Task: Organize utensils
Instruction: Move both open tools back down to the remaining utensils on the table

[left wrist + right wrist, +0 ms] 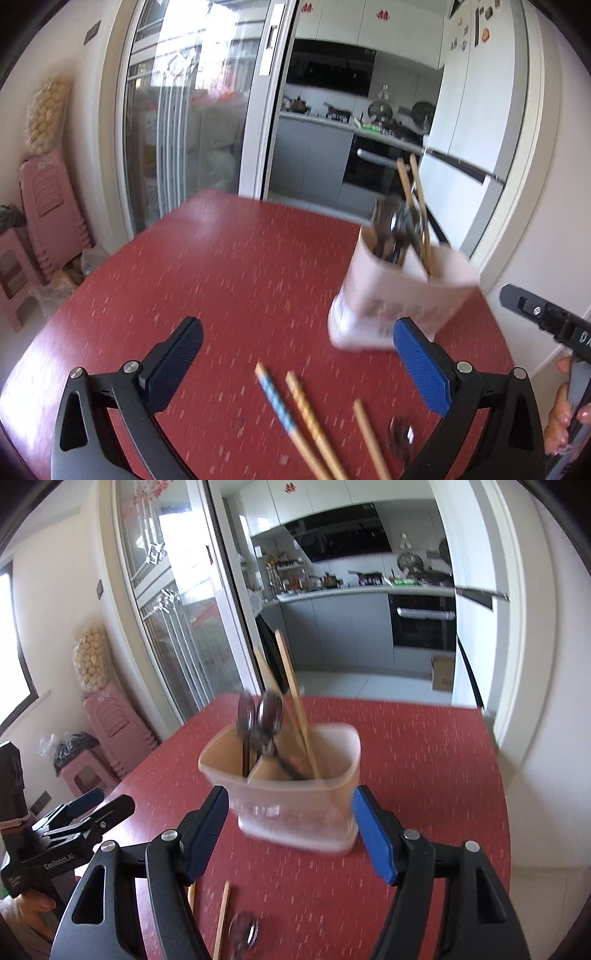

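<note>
Both grippers — left (295, 363), right (290, 834) — stood apart, empty; loose wooden chopsticks (314, 424) lay near — we judged next: grasp one for the translucent plastic holder (295, 794).

Upright holder (295, 794) (spoons, chopsticks inside); chopsticks (310, 421) loose.

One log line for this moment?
left gripper: open, empty | right gripper: open, empty | holder: upright | chopsticks, spoon: on table
</note>
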The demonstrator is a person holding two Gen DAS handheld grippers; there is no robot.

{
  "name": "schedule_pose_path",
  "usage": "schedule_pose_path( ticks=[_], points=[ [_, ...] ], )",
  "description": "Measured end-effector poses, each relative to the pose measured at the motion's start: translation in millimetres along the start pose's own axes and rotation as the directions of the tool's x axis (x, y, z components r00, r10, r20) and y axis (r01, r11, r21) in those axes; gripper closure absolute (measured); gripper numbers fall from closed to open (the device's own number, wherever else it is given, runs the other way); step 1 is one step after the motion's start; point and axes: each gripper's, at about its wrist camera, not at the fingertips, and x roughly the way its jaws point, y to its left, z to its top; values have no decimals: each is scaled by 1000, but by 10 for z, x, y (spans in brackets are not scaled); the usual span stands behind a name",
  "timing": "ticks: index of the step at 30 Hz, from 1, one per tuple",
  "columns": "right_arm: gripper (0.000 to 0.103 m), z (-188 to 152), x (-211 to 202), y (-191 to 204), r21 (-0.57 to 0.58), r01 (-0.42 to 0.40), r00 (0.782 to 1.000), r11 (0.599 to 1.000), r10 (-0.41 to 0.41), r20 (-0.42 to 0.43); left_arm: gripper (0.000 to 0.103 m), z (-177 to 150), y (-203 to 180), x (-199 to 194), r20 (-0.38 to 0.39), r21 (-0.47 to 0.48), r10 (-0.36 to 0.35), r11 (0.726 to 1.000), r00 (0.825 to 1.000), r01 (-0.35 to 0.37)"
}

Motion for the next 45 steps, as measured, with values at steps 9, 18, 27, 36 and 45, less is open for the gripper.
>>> schedule_pose_path(
  ticks=[9,18,27,36,45],
  points=[
    [17,-624,73,-90,144,3,975,990,29,-221,0,-688,127,56,-220,-5,-2,1000,975,1],
    [17,-1189,172,-23,150,90,922,985,-25,-385,0,-1047,356,272,-375,-98,51,991,926,-94],
    [17,-1207,248,75,126,136,894,983,-67,-443,0,-989,381,416,-403,-148,68,979,913,-139],
    [17,-1232,343,160,114,144,886,983,-77,-458,0,-952,332,549,-419,-140,109,973,901,-182],
    [17,-1201,342,173,101,158,884,982,-95,-458,0,-871,173,757,-447,-92,169,968,878,-234]
  ],
)
